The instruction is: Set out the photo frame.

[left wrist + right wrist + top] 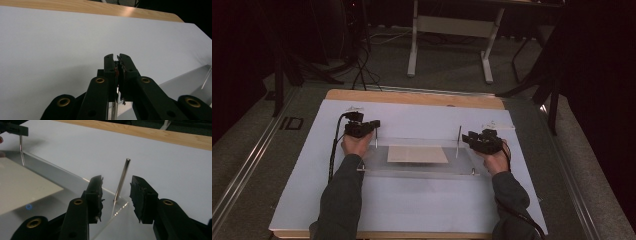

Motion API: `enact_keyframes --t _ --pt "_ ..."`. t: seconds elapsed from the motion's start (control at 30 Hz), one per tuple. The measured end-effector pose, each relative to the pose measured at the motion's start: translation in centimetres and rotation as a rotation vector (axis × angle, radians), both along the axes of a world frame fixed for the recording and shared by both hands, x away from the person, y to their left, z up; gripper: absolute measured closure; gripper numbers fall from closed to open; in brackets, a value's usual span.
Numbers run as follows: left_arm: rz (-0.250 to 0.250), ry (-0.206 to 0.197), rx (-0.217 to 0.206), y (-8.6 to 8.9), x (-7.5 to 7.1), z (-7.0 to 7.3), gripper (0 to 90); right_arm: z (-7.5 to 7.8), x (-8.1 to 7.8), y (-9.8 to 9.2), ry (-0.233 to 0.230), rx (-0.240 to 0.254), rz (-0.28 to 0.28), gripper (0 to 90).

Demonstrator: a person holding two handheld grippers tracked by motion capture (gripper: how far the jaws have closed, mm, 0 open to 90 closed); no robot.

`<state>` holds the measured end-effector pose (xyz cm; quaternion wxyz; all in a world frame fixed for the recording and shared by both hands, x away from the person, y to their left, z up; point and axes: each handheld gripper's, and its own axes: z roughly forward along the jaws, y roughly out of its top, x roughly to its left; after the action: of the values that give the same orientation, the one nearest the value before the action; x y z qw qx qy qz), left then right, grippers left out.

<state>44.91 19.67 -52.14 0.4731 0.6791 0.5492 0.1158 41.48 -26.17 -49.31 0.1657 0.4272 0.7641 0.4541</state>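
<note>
Your left claw (117, 58) is clenched on a pin (376, 139). Your right claw (116, 188) is released around the other pin (122, 178); squeeze it gently, straight.

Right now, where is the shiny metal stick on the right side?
In the high view the right metal rod stands upright at the clear plate's far right corner, beside the right gripper.
</note>
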Motion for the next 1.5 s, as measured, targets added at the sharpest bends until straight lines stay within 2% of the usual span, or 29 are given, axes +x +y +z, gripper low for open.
enact_keyframes --t 0.33,0.6,0.77,0.83,1.03,1.1,1.17,1.27,1.5 --pt "0.003 0.003 -0.001 0.0 0.0 0.0 85.5 -0.7 -2.0 -1.6 -0.018 -0.002 -0.014 59.5" --pt "0.001 0.010 -0.002 0.0 0.1 0.0 85.5 -1.7 -3.3 -2.6 -0.011 -0.019 -0.011 59.1" --pt "0.001 0.010 -0.002 0.0 0.1 0.0 85.5 -1.9 -3.9 -2.5 -0.010 -0.051 0.024 58.6" --pt "0.000 0.011 -0.005 0.0 0.1 0.0 85.5 -2.0 -4.1 -2.4 -0.015 -0.081 0.029 58.5" --pt "0.002 0.011 -0.003 0.0 0.1 0.0 85.5 -2.3 -4.3 -2.1 -0.014 -0.093 0.065 58.8" --pt "0.002 0.011 -0.003 0.0 0.1 0.0 85.4 -2.4 -4.5 -1.9 -0.008 -0.093 0.118 63.1" --pt "0.001 0.011 -0.004 0.0 0.1 0.0 85.5 -2.4 -4.6 -1.6 -0.016 -0.109 0.137 61.2" --pt "0.002 0.011 -0.003 0.0 0.1 0.0 85.5 -2.4 -4.6 -1.4 -0.034 -0.091 0.160 57.4" --pt "0.002 0.012 -0.005 0.0 0.1 0.0 85.4 -2.2 -4.7 -1.0 -0.083 -0.094 0.216 51.5"
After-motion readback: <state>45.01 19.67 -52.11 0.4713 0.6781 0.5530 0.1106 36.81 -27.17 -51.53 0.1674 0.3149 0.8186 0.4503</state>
